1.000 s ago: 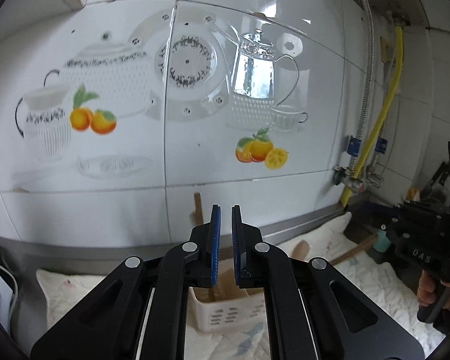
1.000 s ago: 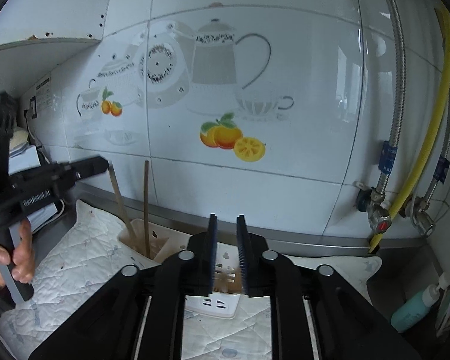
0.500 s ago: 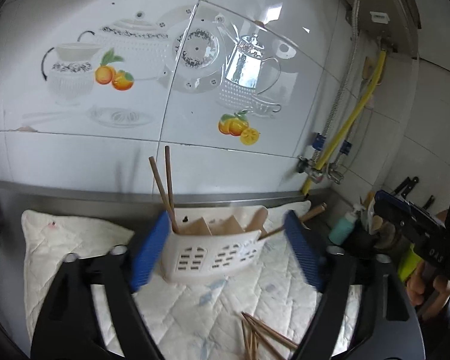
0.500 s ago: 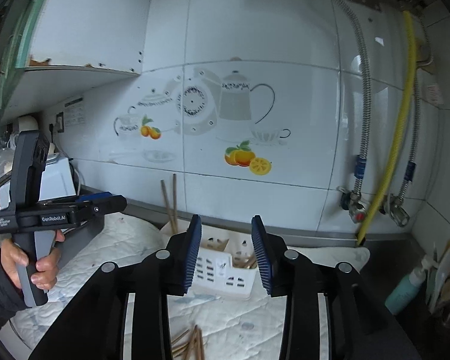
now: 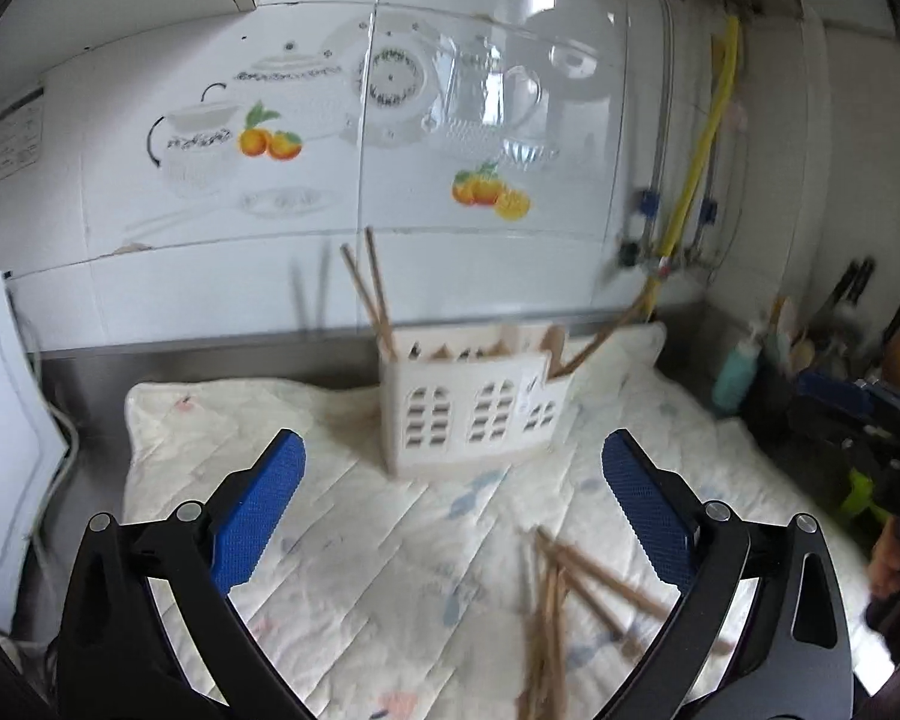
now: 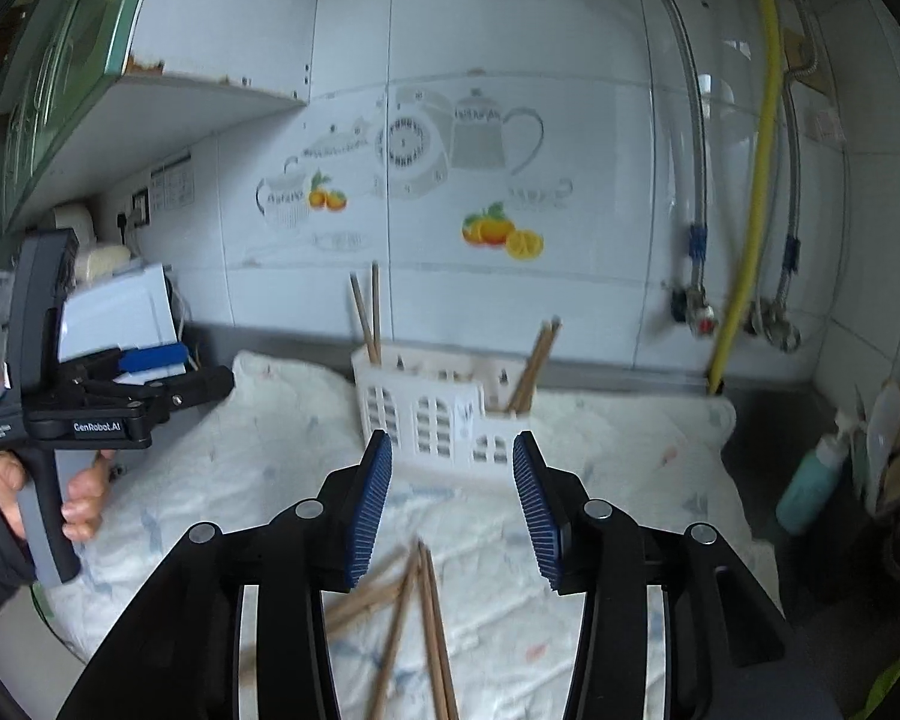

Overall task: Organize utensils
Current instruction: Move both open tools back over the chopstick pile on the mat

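loose chopsticks (image 6: 426,618) on quilted cloth (image 6: 258,480), below both opening, empty jaws

Brightness: my kitchen was evenly lit by soft daylight, nothing dim except the black lens corners.
Glare: a window reflection shone on the glossy wall tiles (image 5: 510,90), washing out the printed teapot there.
Shadows: faint and soft under the utensil holder (image 5: 474,402) on the quilted cloth (image 5: 342,540).
Blur: the loose chopsticks (image 5: 564,594) near my left gripper (image 5: 450,510) smeared with motion; the bottle (image 5: 735,369) looked soft.
Distortion: strong fisheye bending, the yellow hose (image 6: 750,180) curved.
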`<state>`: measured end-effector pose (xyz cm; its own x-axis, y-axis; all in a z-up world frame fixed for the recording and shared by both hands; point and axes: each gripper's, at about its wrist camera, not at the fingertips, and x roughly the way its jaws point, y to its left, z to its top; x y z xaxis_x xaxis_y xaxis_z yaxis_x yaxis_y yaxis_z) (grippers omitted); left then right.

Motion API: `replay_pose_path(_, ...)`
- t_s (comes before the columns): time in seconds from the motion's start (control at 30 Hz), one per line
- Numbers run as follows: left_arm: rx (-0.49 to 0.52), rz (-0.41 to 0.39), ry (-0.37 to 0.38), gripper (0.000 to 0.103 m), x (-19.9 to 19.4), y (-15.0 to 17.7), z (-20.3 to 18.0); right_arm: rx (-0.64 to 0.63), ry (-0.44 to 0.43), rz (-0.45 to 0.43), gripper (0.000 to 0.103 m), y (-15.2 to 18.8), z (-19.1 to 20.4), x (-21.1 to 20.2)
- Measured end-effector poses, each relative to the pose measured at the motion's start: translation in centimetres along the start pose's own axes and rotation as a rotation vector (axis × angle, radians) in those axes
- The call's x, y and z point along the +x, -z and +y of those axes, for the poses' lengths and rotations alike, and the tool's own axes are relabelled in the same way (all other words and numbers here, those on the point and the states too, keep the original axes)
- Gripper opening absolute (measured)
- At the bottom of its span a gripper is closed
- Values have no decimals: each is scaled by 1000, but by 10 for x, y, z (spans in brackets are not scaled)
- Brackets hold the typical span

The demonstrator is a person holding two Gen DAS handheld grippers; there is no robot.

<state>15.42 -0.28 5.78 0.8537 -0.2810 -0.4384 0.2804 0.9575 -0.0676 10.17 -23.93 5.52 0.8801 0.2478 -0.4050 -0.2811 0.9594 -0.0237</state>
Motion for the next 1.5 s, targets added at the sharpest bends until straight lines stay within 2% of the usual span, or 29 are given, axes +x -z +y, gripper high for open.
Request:
replay_pose_path(0.3, -51, 60, 51, 98, -9, 58, -1, 40, -28, 166, 41, 81, 2, 7)
replay_pose_path(0.4, -43, 86, 44, 98, -10, 80, -5, 55, -25, 217, 40, 106, 3, 10)
replay_pose_path(0.63, -68, 166, 82, 97, -11, 126, -13, 76, 2, 264, 37, 141, 2, 4)
replay_pose_path(0.9, -25, 290, 196, 77, -1, 164, -34, 102, 7, 272, 36, 152, 1, -1)
replay_pose_path(1.0, -15, 326, 220, 59, 6, 172, -40, 98, 2, 273, 36, 155, 6, -2)
replay_pose_path(1.03, -15, 334, 231, 44, 8, 174, -41, 97, -1, 275, 36, 156, 8, -2)
replay_pose_path(1.07, -15, 342, 238, 34, 11, 175, -41, 96, -4, 277, 36, 156, 9, -1)
replay_pose_path(1.13, -11, 351, 240, 31, 15, 177, -43, 97, -12, 285, 36, 158, 12, 1)
replay_pose_path(1.17, -7, 355, 242, 26, 17, 178, -43, 96, -14, 287, 35, 159, 13, 1)
replay_pose_path(1.5, 23, 395, 253, 26, 30, 173, -44, 87, -44, 301, 34, 160, 25, 11)
